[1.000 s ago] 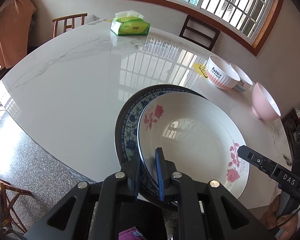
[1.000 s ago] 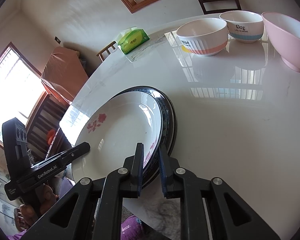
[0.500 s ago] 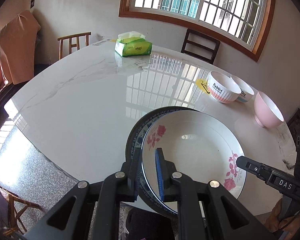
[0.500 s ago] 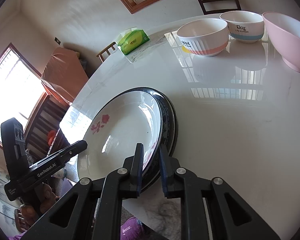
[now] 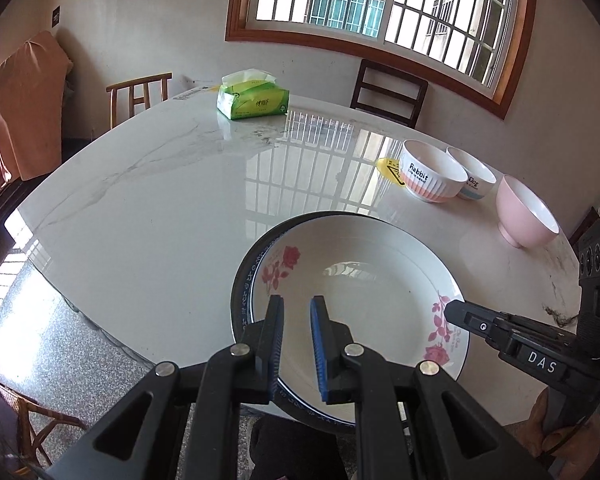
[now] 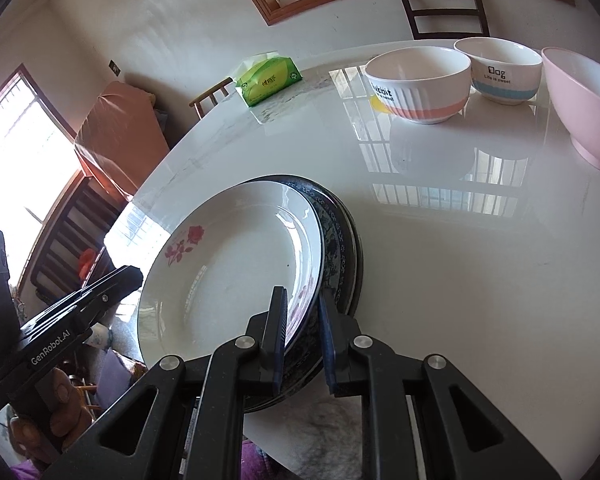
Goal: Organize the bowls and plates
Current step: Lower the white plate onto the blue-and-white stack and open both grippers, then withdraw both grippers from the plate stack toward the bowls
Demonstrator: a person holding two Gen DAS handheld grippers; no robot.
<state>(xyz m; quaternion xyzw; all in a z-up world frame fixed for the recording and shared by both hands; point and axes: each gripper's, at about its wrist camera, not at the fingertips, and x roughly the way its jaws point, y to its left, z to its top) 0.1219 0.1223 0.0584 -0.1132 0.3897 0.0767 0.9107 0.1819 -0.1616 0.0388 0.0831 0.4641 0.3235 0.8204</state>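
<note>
Rose plate (image 5: 364,300) nested on the blue-patterned plate (image 6: 334,236) at the near edge of the table (image 5: 160,200), pinched at opposite rims by left gripper (image 5: 296,344) and right gripper (image 6: 302,336), nearly closed, mid-stacking by the look, next needing a level set-down and release, bowls (image 5: 432,176) waiting beyond.

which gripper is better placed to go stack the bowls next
Right, probably. Both the left gripper and the right gripper clamp the plate stack, but the bowls sit toward the right gripper's side.
</note>
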